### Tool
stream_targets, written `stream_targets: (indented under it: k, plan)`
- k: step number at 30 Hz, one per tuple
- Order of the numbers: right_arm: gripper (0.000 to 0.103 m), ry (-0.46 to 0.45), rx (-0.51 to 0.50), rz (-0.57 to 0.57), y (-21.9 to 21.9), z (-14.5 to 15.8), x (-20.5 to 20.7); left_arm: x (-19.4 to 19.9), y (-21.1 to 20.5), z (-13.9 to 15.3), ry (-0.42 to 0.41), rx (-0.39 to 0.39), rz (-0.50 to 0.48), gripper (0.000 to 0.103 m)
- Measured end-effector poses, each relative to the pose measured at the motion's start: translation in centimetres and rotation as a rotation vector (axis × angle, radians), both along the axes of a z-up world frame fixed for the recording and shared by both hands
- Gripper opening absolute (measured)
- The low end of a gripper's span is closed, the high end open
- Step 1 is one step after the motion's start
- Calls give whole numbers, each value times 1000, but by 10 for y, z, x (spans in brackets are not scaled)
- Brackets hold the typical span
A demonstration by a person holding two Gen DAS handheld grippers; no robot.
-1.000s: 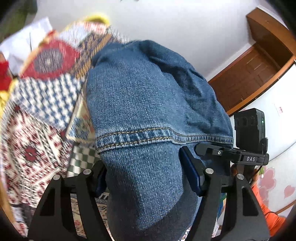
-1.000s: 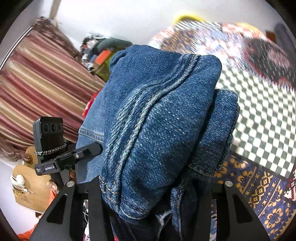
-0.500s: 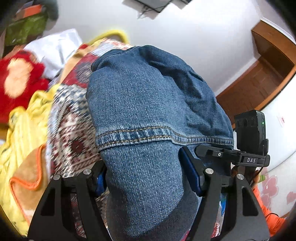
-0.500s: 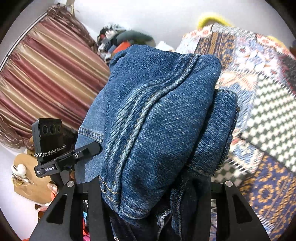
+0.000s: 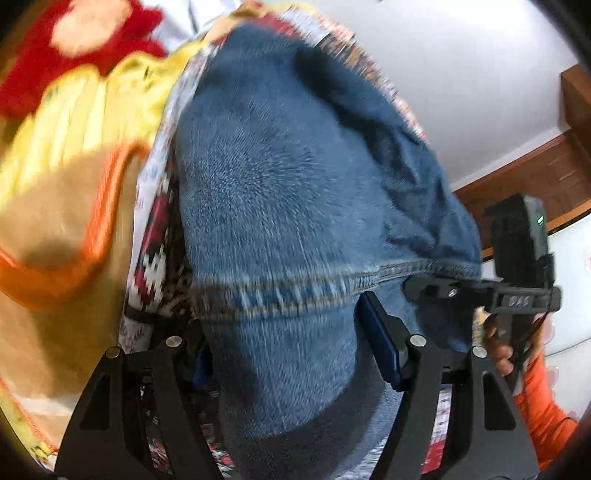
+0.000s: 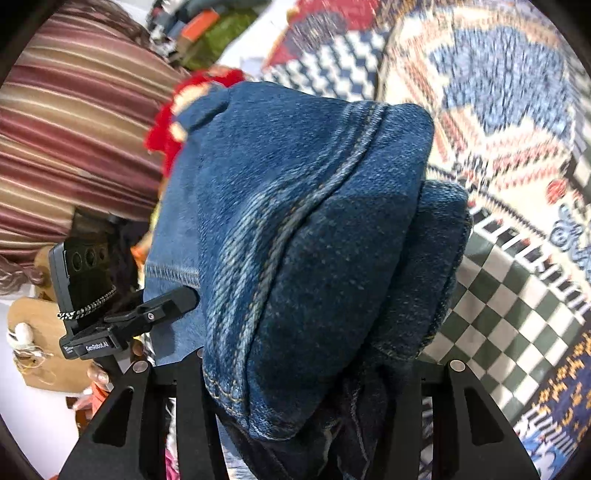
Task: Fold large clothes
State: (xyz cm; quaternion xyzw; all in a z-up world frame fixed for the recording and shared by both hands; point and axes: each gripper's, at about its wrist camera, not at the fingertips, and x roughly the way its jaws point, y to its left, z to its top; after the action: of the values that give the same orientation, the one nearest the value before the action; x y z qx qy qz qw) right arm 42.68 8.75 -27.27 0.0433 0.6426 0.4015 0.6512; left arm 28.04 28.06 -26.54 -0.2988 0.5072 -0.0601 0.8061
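A thick folded bundle of blue denim jeans (image 5: 288,206) fills the left wrist view, its orange-stitched hem running across the middle. My left gripper (image 5: 288,350) is shut on this bundle, blue pads pressed into both sides. In the right wrist view the same jeans (image 6: 303,236) bulge over the fingers in several folded layers with a double seam. My right gripper (image 6: 303,384) is shut on that end of the denim. Each view shows the other gripper's black body and the hand that holds it. The bundle hangs above a patterned patchwork bedspread (image 6: 509,280).
A yellow and tan blanket with orange trim (image 5: 70,192) and a red plush toy (image 5: 74,44) lie at the left. A striped curtain (image 6: 74,140) and a clothes pile (image 6: 207,33) are at the far side. A white wall and wooden door frame (image 5: 535,173) stand at the right.
Both grippers have swung down and across with the jeans still held. The bedspread, blanket and red toy now loom larger, and the scene is motion-blurred.
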Motion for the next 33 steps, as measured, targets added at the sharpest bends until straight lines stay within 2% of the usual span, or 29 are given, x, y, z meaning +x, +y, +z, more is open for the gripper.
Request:
stream_targets:
  k: [3,6,8,15,19,22,25,29,33]
  plan:
    - [49,3,2,24,3,-7,6,-9,2,-12,-1,-6,11,74]
    - [55,-51,-25,49,-4,-2,0,-18,6,-6,-8,13,33,74]
    - [57,-94,-39,59,-13,9,-10,-26,5,3,-18,82,33,74]
    - [59,-239,-71,64,-49,49,-26,-48,-25,55,-68,474,-27,74]
    - [59,-345,-98,68,-55,73,-35,-43,-40,85,-145,594,-49,74]
    - [59,-472,-104,50,-55,94,-44,-27,-42,91,-198,622,-48,77]
    - [59,-550,-78,9,-53,109,-46,0,-35,85,-228,628,-32,79]
    - [59,-549,-26,-10,-33,111,-35,32,-32,79,-215,627,-32,79]
    - [59,-569,-58,-1,-13,92,-22,69,-24,61,-168,640,-2,79]
